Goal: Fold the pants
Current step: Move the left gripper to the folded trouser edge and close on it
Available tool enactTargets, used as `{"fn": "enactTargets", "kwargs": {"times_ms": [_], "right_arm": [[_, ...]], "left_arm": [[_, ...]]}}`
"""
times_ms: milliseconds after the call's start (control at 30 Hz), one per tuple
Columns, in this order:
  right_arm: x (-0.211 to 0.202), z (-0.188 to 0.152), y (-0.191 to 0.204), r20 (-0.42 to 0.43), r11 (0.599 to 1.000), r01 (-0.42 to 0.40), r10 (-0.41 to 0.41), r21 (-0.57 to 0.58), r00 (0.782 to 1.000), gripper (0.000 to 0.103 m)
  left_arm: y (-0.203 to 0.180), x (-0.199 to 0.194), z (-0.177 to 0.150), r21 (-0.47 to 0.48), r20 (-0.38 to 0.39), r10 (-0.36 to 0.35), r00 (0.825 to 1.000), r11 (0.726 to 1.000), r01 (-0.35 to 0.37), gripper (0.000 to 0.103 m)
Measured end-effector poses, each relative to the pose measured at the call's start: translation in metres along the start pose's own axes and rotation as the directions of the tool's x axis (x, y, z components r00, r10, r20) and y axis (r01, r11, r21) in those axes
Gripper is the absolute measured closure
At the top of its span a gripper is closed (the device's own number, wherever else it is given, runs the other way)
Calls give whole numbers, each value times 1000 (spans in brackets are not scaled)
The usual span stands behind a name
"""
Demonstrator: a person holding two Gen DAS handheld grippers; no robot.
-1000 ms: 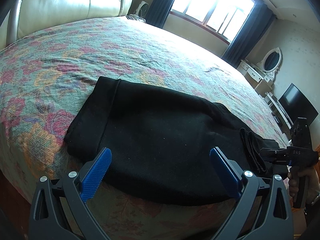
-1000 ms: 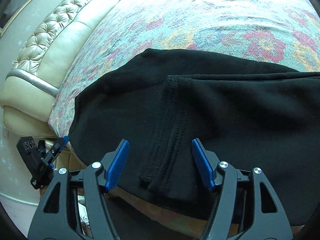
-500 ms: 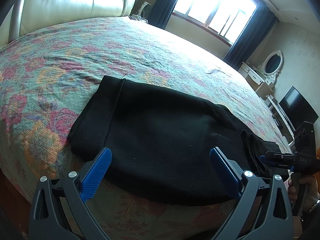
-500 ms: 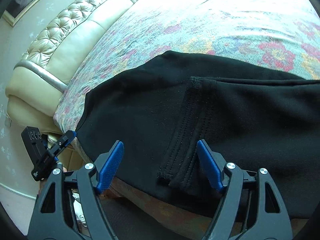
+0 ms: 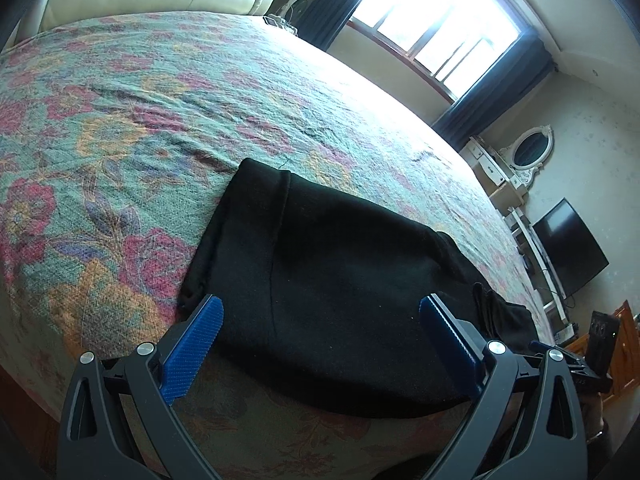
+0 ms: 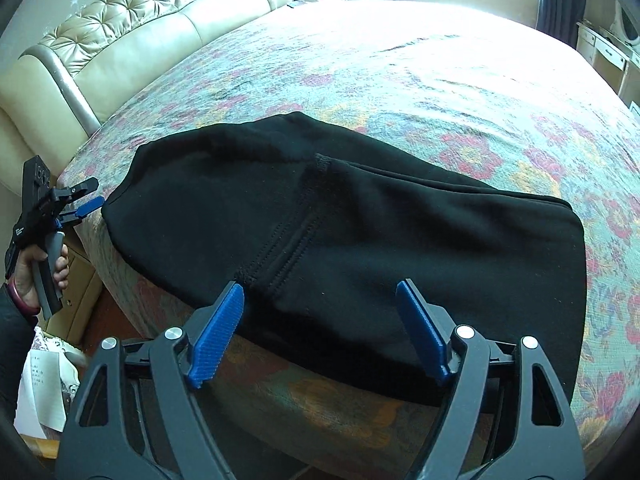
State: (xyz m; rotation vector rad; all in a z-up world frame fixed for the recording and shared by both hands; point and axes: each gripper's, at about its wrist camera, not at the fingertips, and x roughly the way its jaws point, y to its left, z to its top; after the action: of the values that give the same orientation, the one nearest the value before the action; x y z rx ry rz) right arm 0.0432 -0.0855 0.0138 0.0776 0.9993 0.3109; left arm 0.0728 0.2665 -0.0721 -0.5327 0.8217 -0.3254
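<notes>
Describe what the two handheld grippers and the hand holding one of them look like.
Both the left gripper and the right gripper have black plastic frames with triangular cutouts, silver round bolts, and ribbed blue finger pads. From the right wrist view, the left one has a grey trigger handle and a black box on top. The hand holding it is bare, with a reddish bangle.

A floral bedspread (image 5: 168,128) covers the bed before me. I see a cream tufted headboard (image 6: 132,28), a window (image 5: 436,28), and a dark television (image 5: 568,256).

Bright window (image 5: 436,28), dark curtains (image 5: 492,92), tufted headboard (image 6: 132,28), possibly leather.
</notes>
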Motion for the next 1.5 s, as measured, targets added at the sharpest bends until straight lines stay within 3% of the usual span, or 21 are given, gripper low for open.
{"fn": "enactTargets", "kwargs": {"times_ms": [167,300,433,567,700,867,933,1000,1267,1300,1367,1400,1500], "right_arm": [[-6,-5,-14,12,999,-1,1,37,1000,24],[-7,-8,-21,6,997,-35,35,72,999,24],[-4,-10,-21,-3,996,-41,42,80,999,24],[1,-11,-19,-13,995,-52,53,88,998,24],[3,-11,-15,-22,995,-59,61,80,998,24],[3,-10,-13,-18,991,-90,92,98,996,24],[4,-9,-10,-18,989,-106,108,100,994,24],[6,-9,-6,-24,989,-112,115,93,993,24],[7,-8,-4,-22,985,-137,140,108,990,24],[8,-8,-4,-21,984,-137,140,110,990,24],[9,-8,-5,-25,985,-135,139,112,990,24],[9,-8,-7,-25,984,-134,138,115,990,24],[10,-9,-11,-25,982,-136,140,128,990,24]], "left_arm": [[41,9,17,-132,-47,-164,985,979,156,5],[62,18,27,-200,-78,-235,969,956,215,5],[66,22,38,-198,-106,-235,966,957,212,5],[71,30,48,-239,-133,-281,950,940,245,5],[68,39,61,-200,-186,-247,951,957,210,5],[48,59,64,-136,-335,-283,899,958,251,5],[42,65,64,-171,-356,-368,859,929,328,5],[35,72,64,-197,-345,-416,841,908,369,5],[29,77,63,-155,-341,-387,857,922,354,5],[30,76,62,-147,-340,-369,865,930,338,8],[26,79,57,-123,-359,-304,883,953,278,44],[26,82,54,-114,-383,-243,891,970,215,90],[34,83,46,-207,-364,-250,897,961,184,88]]}}
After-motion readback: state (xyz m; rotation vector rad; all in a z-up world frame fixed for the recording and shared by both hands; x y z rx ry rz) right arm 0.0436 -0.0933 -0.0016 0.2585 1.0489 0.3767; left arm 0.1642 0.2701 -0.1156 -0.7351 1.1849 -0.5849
